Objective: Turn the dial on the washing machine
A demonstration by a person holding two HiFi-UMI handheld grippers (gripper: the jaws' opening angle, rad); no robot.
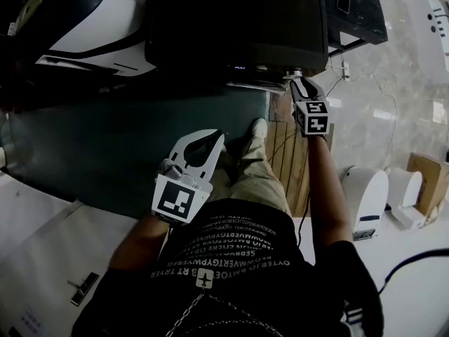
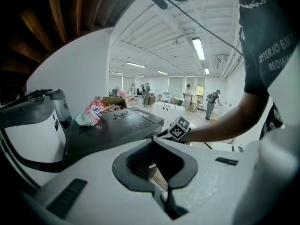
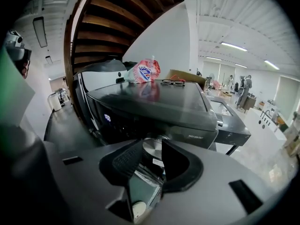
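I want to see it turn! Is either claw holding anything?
Nothing held. The right gripper, jaws open, frames the dial, not pinching; the left gripper is shut, empty.

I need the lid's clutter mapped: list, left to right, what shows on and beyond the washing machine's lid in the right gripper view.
From the left: pink pouch → glasses → standing people far behind.

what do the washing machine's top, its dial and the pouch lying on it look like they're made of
The washing machine top is dark and glossy, likely glass or polished plastic; it mirrors the pouch. The dial is silvery, metal or metallised plastic, with a bright sheen. The pouch looks like thin printed plastic film, crinkled and shiny.
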